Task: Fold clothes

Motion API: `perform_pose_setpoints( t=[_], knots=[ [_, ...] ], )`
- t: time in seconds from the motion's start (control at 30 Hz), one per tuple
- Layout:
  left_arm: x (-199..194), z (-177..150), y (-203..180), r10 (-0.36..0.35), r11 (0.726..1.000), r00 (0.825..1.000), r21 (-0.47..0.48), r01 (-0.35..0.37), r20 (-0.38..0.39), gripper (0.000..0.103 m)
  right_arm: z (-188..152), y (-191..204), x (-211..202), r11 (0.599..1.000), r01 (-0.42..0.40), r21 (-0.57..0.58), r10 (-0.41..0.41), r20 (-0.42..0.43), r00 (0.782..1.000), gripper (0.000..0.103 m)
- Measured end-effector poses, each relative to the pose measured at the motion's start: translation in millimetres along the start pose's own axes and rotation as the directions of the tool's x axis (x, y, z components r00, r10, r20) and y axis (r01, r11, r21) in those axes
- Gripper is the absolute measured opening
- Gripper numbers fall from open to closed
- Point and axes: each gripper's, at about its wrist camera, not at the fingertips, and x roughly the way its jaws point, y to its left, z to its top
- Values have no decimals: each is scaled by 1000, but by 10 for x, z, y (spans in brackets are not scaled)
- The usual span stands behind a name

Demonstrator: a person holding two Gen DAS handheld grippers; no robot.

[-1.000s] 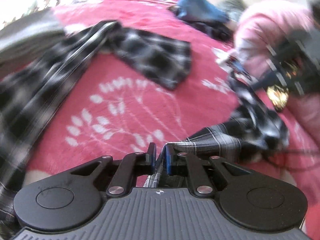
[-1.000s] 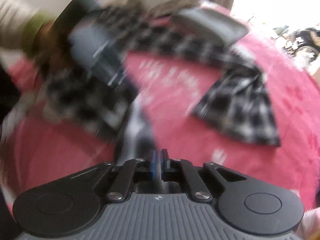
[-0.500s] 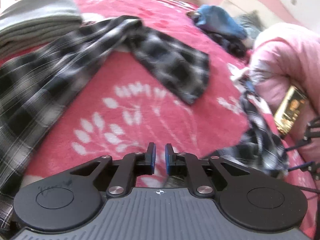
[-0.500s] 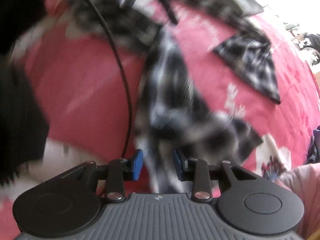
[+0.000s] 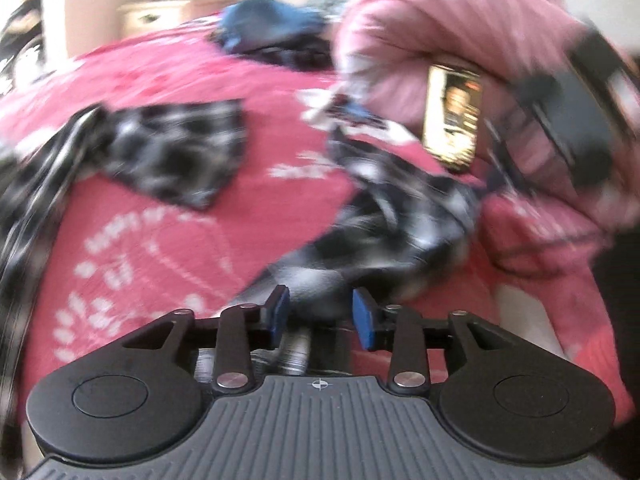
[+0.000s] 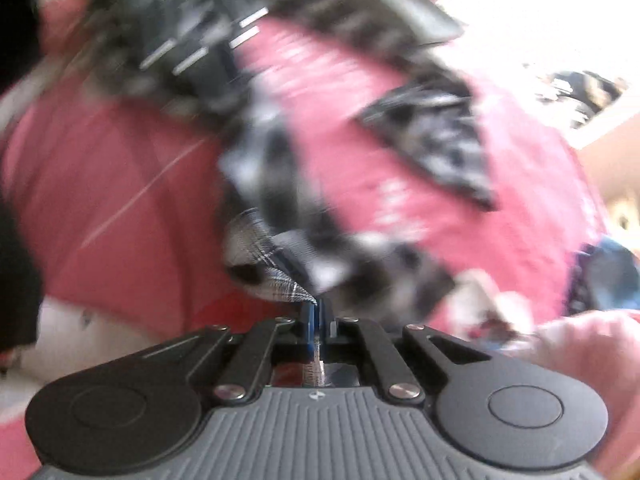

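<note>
nearest in the right wrist view, our right gripper (image 6: 319,312) has its blue pads pressed together on a corner of the plaid shirt (image 6: 280,216), which rises from the jaws at lower centre toward the upper left of the frame. in the left wrist view, our left gripper (image 5: 320,312) is opening: its pads stand apart, plaid cloth lies between and just beyond them, and we see neither pad pressing on it.

further off, the shirt sprawls across the red blanket (image 5: 160,240); a bunched part sits right of centre in the left view, and a sleeve (image 5: 180,152) lies flat in the upper left. a pink quilt (image 5: 440,20) and a blue garment (image 5: 264,16) sit at the top, both blurred.

we judge we are at the gathering step: one corner is secured and the other is not yet taken. the next move calls for the left jaws to close on a matching edge, so we can lift and spread the shirt flat before folding.
</note>
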Motion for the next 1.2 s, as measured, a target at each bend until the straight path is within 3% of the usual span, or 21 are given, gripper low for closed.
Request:
perform_pose_setpoints(
  t=[0.07, 0.17, 0.37, 0.63, 0.83, 0.9, 1.0, 1.03, 1.2],
  knots=[
    [36, -6, -76, -2, 999, 1000, 38, 2, -5, 47, 90, -257, -98, 995, 55, 77, -58, 35, 998, 0],
    [97, 3, -127, 26, 997, 1000, 67, -26, 4, 48, 239, -611, -196, 977, 134, 164, -148, 76, 986, 0],
    [131, 80, 88, 114, 993, 993, -35, -112, 34, 47, 537, -1067, -34, 950, 264, 166, -278, 70, 958, 0],
    [128, 134, 527, 241, 950, 970, -214, -227, 41, 44, 923, -1489, 572, 943, 314, 110, -319, 30, 947, 0],
    [137, 109, 814, 286, 910, 957, -325, -258, 41, 44, 1083, -1794, 1188, 929, 326, 176, -323, -42, 945, 0],
    [157, 86, 880, 307, 897, 951, -343, -278, 32, 44, 1067, -1908, 1394, 905, 346, 247, -338, -74, 938, 3],
    [190, 37, 982, 346, 871, 938, -375, -317, 11, 43, 977, -2067, 1562, 860, 365, 357, -346, -120, 931, 23],
    [186, 18, 1016, 354, 862, 935, -390, -324, 5, 44, 940, -2116, 1596, 840, 373, 394, -349, -132, 928, 24],
    [66, -15, 1156, 374, 834, 927, -445, -327, 19, 44, 783, -2183, 1216, 750, 287, 597, -353, -7, 936, 24]
  ],
)
